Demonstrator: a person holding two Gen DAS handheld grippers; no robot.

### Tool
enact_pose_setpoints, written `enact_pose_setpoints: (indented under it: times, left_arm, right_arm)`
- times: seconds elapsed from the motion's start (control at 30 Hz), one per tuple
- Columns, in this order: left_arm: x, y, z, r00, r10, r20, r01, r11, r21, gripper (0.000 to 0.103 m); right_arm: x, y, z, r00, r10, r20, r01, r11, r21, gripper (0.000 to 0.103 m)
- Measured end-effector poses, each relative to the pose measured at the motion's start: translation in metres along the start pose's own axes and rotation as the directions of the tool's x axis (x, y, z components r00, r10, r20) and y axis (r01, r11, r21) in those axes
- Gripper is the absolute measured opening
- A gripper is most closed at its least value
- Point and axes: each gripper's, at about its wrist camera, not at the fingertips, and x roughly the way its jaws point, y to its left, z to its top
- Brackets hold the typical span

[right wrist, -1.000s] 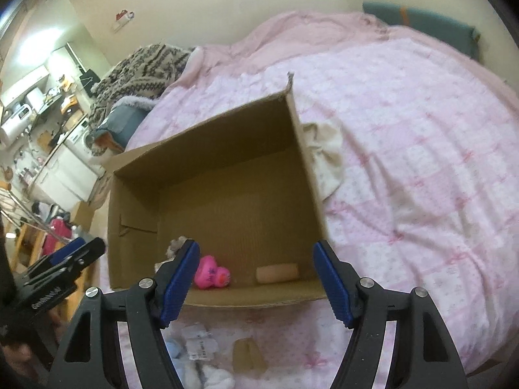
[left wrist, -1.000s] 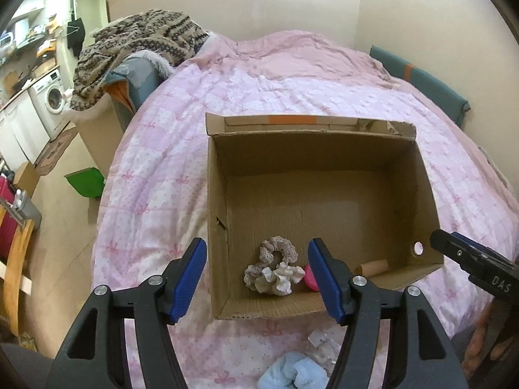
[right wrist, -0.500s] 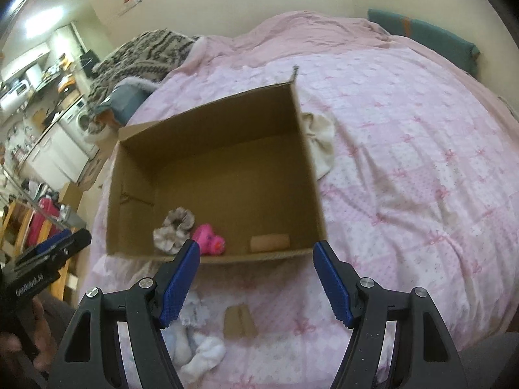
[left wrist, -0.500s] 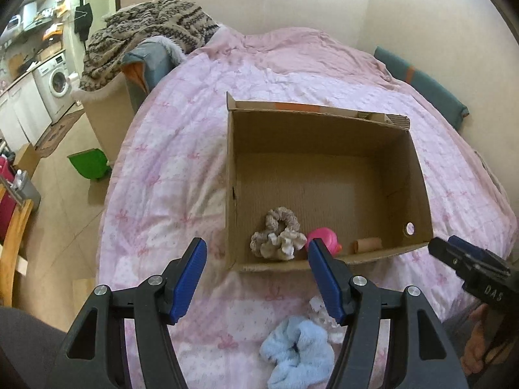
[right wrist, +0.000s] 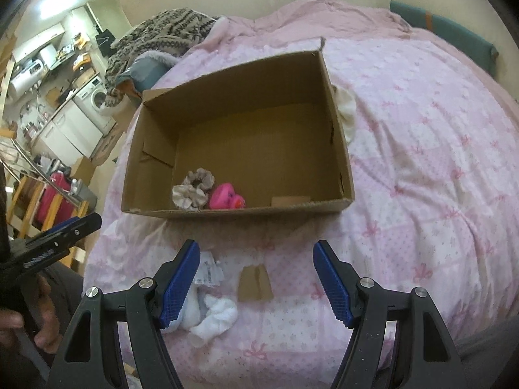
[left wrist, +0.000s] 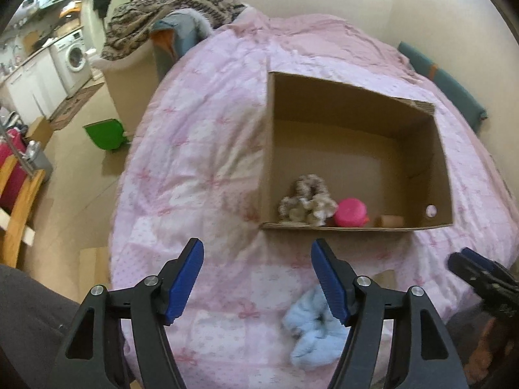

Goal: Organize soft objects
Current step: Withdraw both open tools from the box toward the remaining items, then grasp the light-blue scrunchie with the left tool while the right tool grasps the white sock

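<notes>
An open cardboard box sits on the pink bed. Inside it lie beige scrunchies, a pink rubber duck and a tan cork-like roll. A light blue scrunchie lies on the quilt in front of the box. My left gripper is open and empty, just left of it. My right gripper is open and empty above a brown card piece.
A cream cloth lies behind the box's right wall. A white tag lies by the scrunchie. A patterned blanket pile is at the bed's far left. The floor, a green dustpan and a wooden chair are left.
Both grippers have pulled back from the box toward the bed's near edge. The blue scrunchie and card piece have come fully into view. Nothing was grasped.
</notes>
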Motion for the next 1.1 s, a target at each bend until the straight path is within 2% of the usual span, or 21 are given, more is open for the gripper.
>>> enact_pose_setpoints:
  times: [0.1, 0.2, 0.3, 0.33, 0.4, 0.47, 0.5, 0.53, 0.67, 0.7, 0.77, 0.83, 0.93, 1.03, 1.1]
  left_arm:
    - [0.008, 0.01, -0.002, 0.999, -0.012, -0.041, 0.01, 0.999, -0.037, 0.066]
    - [0.017, 0.019, -0.003, 0.995, -0.031, -0.098, 0.024, 0.997, -0.077, 0.066]
    - [0.024, 0.022, -0.004, 0.99, -0.031, -0.136, 0.018, 0.995, -0.095, 0.066]
    - [0.025, 0.022, -0.004, 0.99, -0.03, -0.141, 0.017, 0.995, -0.095, 0.066]
    - [0.028, 0.02, -0.005, 0.987, -0.031, -0.155, 0.018, 0.996, -0.089, 0.066]
    - [0.032, 0.017, -0.006, 0.985, -0.038, -0.167, 0.024, 0.996, -0.082, 0.066]
    - [0.033, 0.015, -0.006, 0.984, -0.039, -0.171, 0.026, 0.997, -0.079, 0.066]
    - [0.034, 0.013, -0.006, 0.984, -0.041, -0.173, 0.029, 0.997, -0.074, 0.066]
    - [0.035, 0.006, -0.006, 0.985, -0.041, -0.17, 0.032, 0.998, -0.053, 0.066]
    - [0.035, 0.005, -0.006, 0.985, -0.039, -0.169, 0.031, 0.998, -0.048, 0.066]
    - [0.036, 0.003, -0.006, 0.984, -0.039, -0.171, 0.032, 0.999, -0.042, 0.066]
    - [0.037, 0.003, -0.007, 0.982, -0.046, -0.181, 0.039, 0.998, -0.042, 0.066]
    - [0.042, 0.002, -0.011, 0.975, -0.061, -0.213, 0.053, 0.998, -0.046, 0.066]
    - [0.045, -0.003, -0.015, 0.967, -0.085, -0.242, 0.078, 0.996, -0.039, 0.066]
    - [0.047, -0.009, -0.02, 0.959, -0.107, -0.263, 0.104, 0.994, -0.025, 0.072]
  right_arm:
    - [0.002, -0.01, -0.002, 0.999, 0.035, -0.011, -0.034, 0.998, 0.044, 0.076]
    - [0.013, -0.017, -0.004, 0.998, 0.029, -0.056, -0.024, 0.996, 0.086, 0.076]
    - [0.032, -0.019, -0.006, 0.988, 0.076, -0.138, -0.058, 0.99, 0.125, 0.076]
    - [0.041, -0.018, -0.009, 0.978, 0.099, -0.182, -0.076, 0.989, 0.13, 0.076]
    - [0.062, -0.011, -0.018, 0.946, 0.146, -0.288, -0.109, 0.984, 0.139, 0.076]
    - [0.082, -0.004, -0.03, 0.895, 0.22, -0.389, -0.163, 0.971, 0.174, 0.066]
    - [0.088, -0.001, -0.033, 0.876, 0.244, -0.416, -0.182, 0.966, 0.185, 0.058]
    - [0.095, 0.003, -0.036, 0.862, 0.252, -0.441, -0.189, 0.965, 0.182, 0.058]
    - [0.112, 0.016, -0.044, 0.842, 0.221, -0.492, -0.173, 0.975, 0.142, 0.058]
    - [0.114, 0.019, -0.045, 0.841, 0.214, -0.498, -0.172, 0.977, 0.129, 0.054]
    - [0.115, 0.023, -0.045, 0.845, 0.19, -0.5, -0.164, 0.982, 0.095, 0.031]
    - [0.115, 0.023, -0.046, 0.84, 0.189, -0.509, -0.167, 0.982, 0.09, 0.028]
    - [0.105, 0.021, -0.043, 0.848, 0.206, -0.488, -0.184, 0.979, 0.092, 0.028]
    - [0.091, 0.016, -0.04, 0.863, 0.221, -0.454, -0.196, 0.975, 0.102, 0.028]
    - [0.079, 0.013, -0.037, 0.879, 0.23, -0.417, -0.203, 0.973, 0.108, 0.028]
